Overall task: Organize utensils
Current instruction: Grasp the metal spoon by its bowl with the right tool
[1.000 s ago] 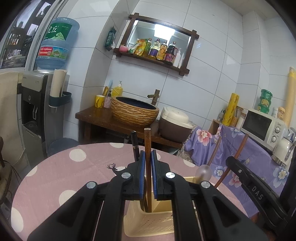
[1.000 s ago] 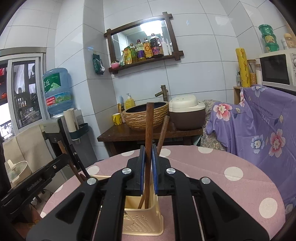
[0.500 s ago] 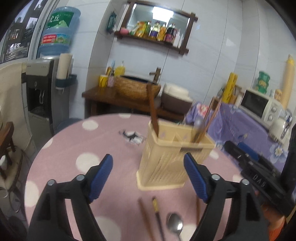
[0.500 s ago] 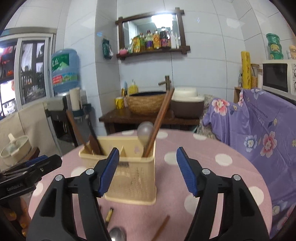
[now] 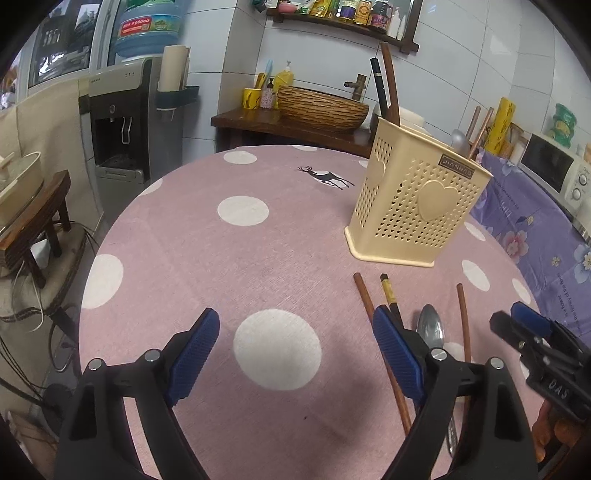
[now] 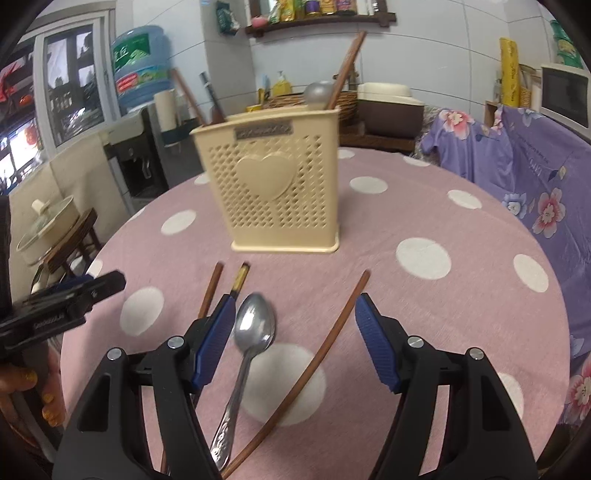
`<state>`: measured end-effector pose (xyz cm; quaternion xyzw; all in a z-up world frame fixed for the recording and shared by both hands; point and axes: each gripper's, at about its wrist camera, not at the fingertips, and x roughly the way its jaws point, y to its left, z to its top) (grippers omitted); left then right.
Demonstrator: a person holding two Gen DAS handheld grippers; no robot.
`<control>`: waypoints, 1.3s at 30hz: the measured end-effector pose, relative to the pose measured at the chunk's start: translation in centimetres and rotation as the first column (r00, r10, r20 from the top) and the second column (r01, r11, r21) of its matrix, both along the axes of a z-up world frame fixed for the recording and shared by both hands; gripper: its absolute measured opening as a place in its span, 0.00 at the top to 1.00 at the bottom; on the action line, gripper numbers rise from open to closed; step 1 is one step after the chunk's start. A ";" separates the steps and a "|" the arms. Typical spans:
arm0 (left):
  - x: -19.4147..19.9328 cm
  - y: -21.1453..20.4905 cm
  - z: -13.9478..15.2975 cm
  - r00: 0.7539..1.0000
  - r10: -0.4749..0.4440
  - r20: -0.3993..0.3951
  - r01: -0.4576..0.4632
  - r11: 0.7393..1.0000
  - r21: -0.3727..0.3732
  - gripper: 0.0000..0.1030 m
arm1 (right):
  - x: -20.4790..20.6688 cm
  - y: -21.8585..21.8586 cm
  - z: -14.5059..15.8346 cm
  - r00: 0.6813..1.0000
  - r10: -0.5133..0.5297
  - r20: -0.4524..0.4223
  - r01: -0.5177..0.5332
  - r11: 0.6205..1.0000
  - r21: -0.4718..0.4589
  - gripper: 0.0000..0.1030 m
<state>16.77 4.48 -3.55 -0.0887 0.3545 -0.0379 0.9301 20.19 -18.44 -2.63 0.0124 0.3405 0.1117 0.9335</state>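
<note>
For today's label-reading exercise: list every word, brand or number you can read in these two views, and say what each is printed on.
"JIANHUO": plate on the utensil holder, printed upside down.
"DAS": right hand-held gripper, upside down.
"96000": red band on the water bottle.
Left hand-held gripper lettering, shelf bottles: too blurred.

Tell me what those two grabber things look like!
Each hand-held gripper is black plastic with two angled arms, silver bolts at the joints and ribbed blue pads on the fingers. The left hand-held gripper and the right hand-held gripper look alike. Seen from the side, each body carries small pale lettering. The hand on the left one has yellow-painted nails.
</note>
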 end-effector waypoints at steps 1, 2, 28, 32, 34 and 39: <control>-0.1 0.0 -0.1 1.000 -0.004 -0.004 0.004 1.000 0.001 0.27 | -0.1 0.4 -0.3 1.000 0.012 -0.008 -0.012 1.000 -0.008 0.38; -0.1 0.0 -0.1 1.000 -0.008 -0.008 0.008 1.000 0.001 0.31 | -0.1 0.9 -0.6 0.999 0.026 -0.022 -0.026 1.000 -0.018 0.41; -0.2 0.2 -0.7 1.000 -0.013 -0.018 0.012 0.999 -0.048 0.35 | 4.3 5.4 -5.2 0.979 -0.030 -0.204 0.000 0.989 -0.147 0.49; -0.2 -0.1 -0.8 1.000 -0.016 -0.023 0.015 0.999 -0.047 0.35 | 5.2 5.5 -5.1 0.980 -0.044 -0.195 0.016 0.990 -0.142 0.55; -0.1 -0.2 -0.9 0.999 -0.019 -0.029 0.018 0.999 -0.045 0.35 | 5.3 5.8 -5.1 0.981 -0.039 -0.192 0.011 0.989 -0.146 0.60; -0.1 -0.4 -0.8 0.999 -0.024 -0.029 0.023 0.999 -0.042 0.35 | 5.3 5.7 -5.0 0.981 -0.030 -0.193 0.004 0.991 -0.133 0.63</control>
